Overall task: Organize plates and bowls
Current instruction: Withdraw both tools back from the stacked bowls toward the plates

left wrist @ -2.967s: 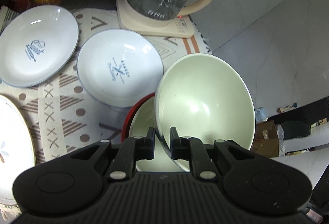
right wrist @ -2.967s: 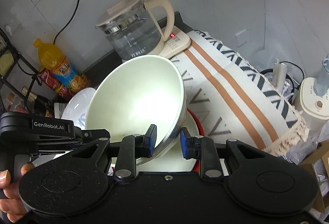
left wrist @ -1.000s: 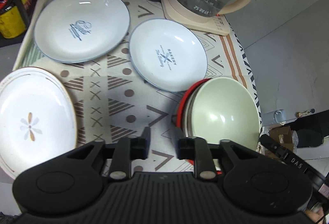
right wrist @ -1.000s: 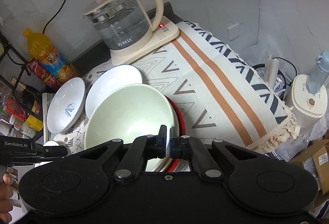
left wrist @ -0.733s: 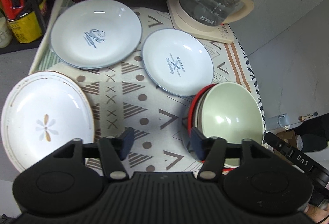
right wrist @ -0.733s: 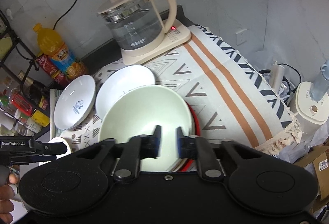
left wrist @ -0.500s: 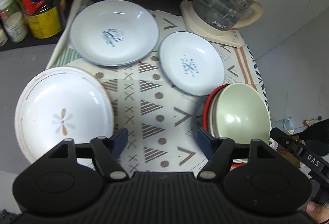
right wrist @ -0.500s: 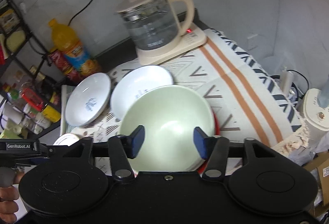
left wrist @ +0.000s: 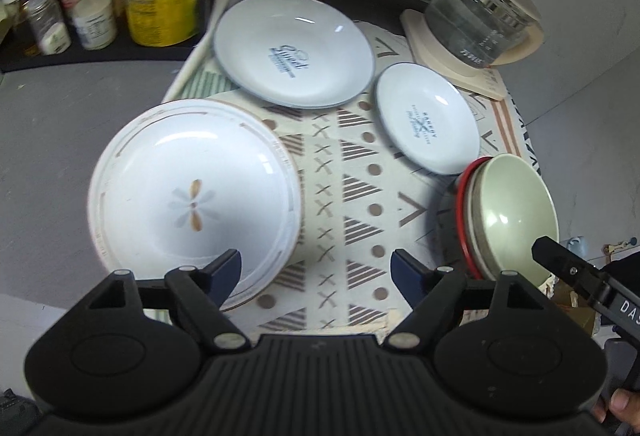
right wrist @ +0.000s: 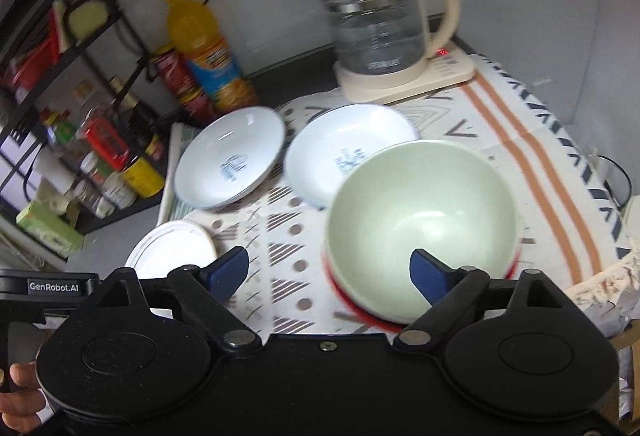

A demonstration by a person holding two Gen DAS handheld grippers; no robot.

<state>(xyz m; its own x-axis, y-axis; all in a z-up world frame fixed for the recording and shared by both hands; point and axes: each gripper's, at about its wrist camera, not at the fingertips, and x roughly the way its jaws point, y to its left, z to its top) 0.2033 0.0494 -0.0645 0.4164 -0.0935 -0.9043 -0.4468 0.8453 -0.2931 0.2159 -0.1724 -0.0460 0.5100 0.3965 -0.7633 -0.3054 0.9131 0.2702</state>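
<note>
Patterned cloth [left wrist: 344, 196] bearing three plates apart; green bowl [right wrist: 424, 212] sitting nested in red-rimmed stack, saving room; left gripper [left wrist: 316, 272] and right gripper [right wrist: 331, 268] hovering wide open, holding nothing

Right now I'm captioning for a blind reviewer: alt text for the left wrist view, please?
The open left tool hovers over a patterned cloth bearing three white plates and, at right, a green bowl nested in a red-rimmed stack; a glass kettle stands behind.
</note>
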